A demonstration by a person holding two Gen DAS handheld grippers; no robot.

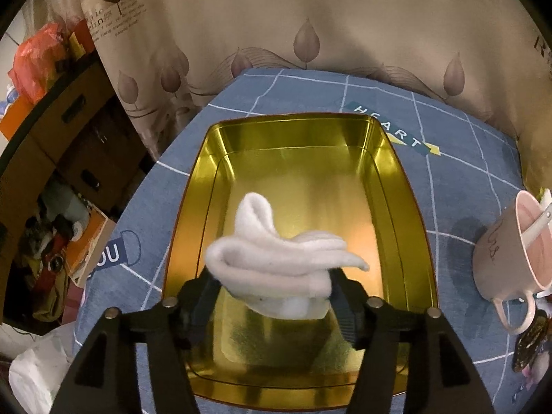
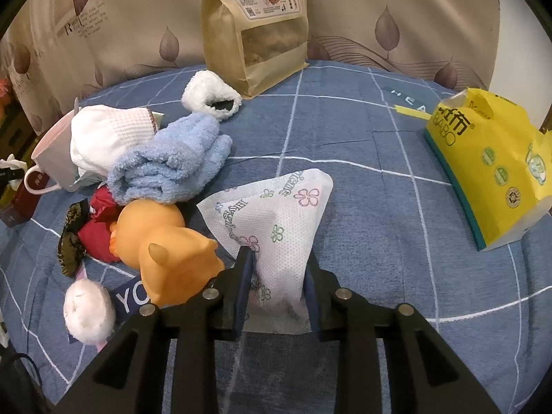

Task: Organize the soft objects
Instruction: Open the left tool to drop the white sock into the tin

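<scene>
Over the gold tin [image 1: 396,179], the white sock [image 1: 276,262] lies crosswise between parted jaws

Bystanders on the blue checked cloth

A pink mug [image 1: 507,258] holds a white spoon [image 1: 538,220]; a kraft snack bag [image 2: 255,24] stands upright by the curtain [image 2: 396,10]; cardboard boxes [image 1: 69,127] sit off-table.

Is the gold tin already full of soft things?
No, the gold tin holds only one white folded cloth; the rest of its floor is bare.
</scene>
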